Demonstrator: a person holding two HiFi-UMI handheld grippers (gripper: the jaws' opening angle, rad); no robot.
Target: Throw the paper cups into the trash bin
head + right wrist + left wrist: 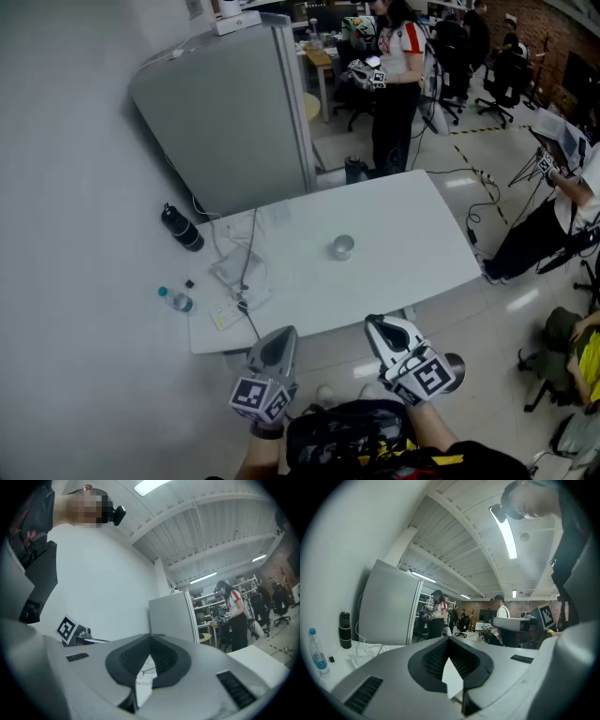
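Both grippers sit at the bottom of the head view, close to the person's body, just short of the table edge. Left gripper: jaws clenched together, nothing btwn them. Right gripper: same deal, squeezed closed and empty. Paper cup stands upright afaict, alone near the middle of the white table, center of frame, well apart from both grippers. Mid-left of frame there's a black bottle, a small water bottle and a tangle of cables. Grey cabinet upper left, person standing top center.
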